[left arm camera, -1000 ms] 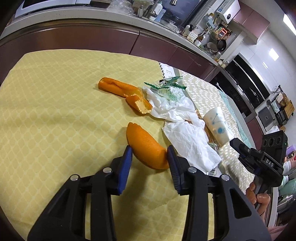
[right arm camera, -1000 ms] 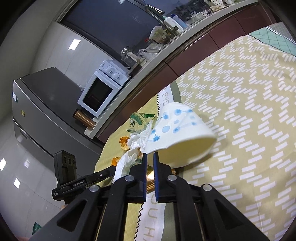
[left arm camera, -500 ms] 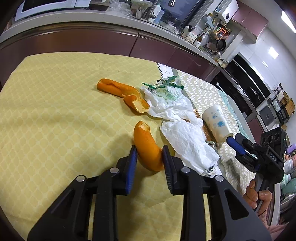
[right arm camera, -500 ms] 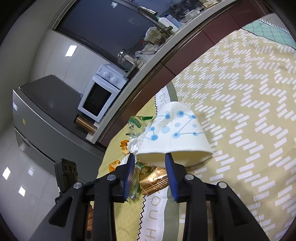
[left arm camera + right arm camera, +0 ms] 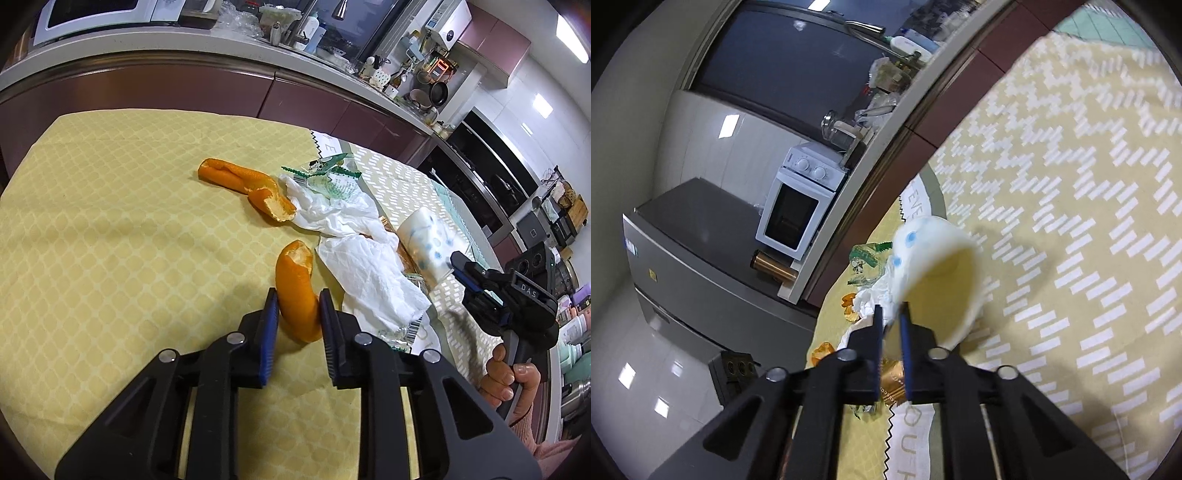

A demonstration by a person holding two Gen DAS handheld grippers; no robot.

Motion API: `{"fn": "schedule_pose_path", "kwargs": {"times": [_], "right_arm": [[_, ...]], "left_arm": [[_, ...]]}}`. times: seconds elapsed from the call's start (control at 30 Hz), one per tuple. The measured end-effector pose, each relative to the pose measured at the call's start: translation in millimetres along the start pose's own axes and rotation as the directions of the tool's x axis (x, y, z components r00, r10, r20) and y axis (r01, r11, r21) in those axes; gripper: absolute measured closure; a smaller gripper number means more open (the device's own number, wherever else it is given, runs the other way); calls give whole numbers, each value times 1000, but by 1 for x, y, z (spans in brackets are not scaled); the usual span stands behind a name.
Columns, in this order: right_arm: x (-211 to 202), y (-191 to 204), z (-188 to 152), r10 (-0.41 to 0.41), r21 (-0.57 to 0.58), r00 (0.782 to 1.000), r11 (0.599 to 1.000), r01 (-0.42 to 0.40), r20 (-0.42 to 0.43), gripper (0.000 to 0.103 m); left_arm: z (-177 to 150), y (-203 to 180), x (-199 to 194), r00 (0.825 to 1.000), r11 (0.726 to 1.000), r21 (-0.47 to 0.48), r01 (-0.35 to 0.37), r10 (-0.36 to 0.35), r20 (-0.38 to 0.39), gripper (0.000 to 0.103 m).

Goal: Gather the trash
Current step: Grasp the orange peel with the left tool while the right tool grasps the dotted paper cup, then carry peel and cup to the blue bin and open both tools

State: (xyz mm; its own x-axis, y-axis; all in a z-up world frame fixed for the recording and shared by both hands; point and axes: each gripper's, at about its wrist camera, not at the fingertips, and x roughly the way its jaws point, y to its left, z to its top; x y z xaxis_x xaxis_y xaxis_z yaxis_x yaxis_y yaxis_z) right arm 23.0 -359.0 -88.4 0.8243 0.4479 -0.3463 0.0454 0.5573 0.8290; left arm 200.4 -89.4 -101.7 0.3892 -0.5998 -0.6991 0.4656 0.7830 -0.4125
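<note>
A curved orange peel point(image 5: 295, 269) lies on the yellow tablecloth point(image 5: 110, 240) between the blue pads of my left gripper point(image 5: 298, 295). Its jaws are closing and both pads touch the peel's sides. A second, longer orange peel point(image 5: 243, 184) lies farther back. To the right are crumpled white tissues point(image 5: 369, 280) and a green wrapper point(image 5: 328, 177). My right gripper point(image 5: 891, 314) is shut on the rim of a white paper cup point(image 5: 938, 266) with blue dots. The cup is tipped, its mouth facing the right wrist camera. The left wrist view shows that cup point(image 5: 424, 240) at the right gripper point(image 5: 458, 262).
A gold wrapper point(image 5: 892, 380) lies under the right gripper's fingers. A person's hand point(image 5: 513, 380) holds the right gripper's handle. Behind the table runs a cluttered kitchen counter point(image 5: 258, 62) with a microwave point(image 5: 798, 210). A patterned cloth point(image 5: 1071, 221) covers the right half of the table.
The left jaws narrowed around the orange peel, which turned to lie along the fingers. The right jaws opened, then shut on the cup's rim, and the cup rolled mouth toward the camera.
</note>
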Motion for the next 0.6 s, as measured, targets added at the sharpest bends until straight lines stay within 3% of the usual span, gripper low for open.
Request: {"fn": "schedule_pose_path", "kwargs": {"times": [0.2, 0.37, 0.6], "right_arm": [[-2, 33, -3, -12, -149, 1000, 989, 12, 0, 100], [3, 73, -14, 18, -280, 999, 960, -25, -30, 100], [37, 120, -38, 92, -366, 980, 918, -152, -177, 100]], "left_arm": [[-9, -1, -23, 999, 999, 28, -22, 21, 35, 83], [-18, 6, -63, 995, 999, 28, -46, 44, 85, 83], [-39, 31, -128, 978, 995, -11, -104, 104, 181, 83]]}}
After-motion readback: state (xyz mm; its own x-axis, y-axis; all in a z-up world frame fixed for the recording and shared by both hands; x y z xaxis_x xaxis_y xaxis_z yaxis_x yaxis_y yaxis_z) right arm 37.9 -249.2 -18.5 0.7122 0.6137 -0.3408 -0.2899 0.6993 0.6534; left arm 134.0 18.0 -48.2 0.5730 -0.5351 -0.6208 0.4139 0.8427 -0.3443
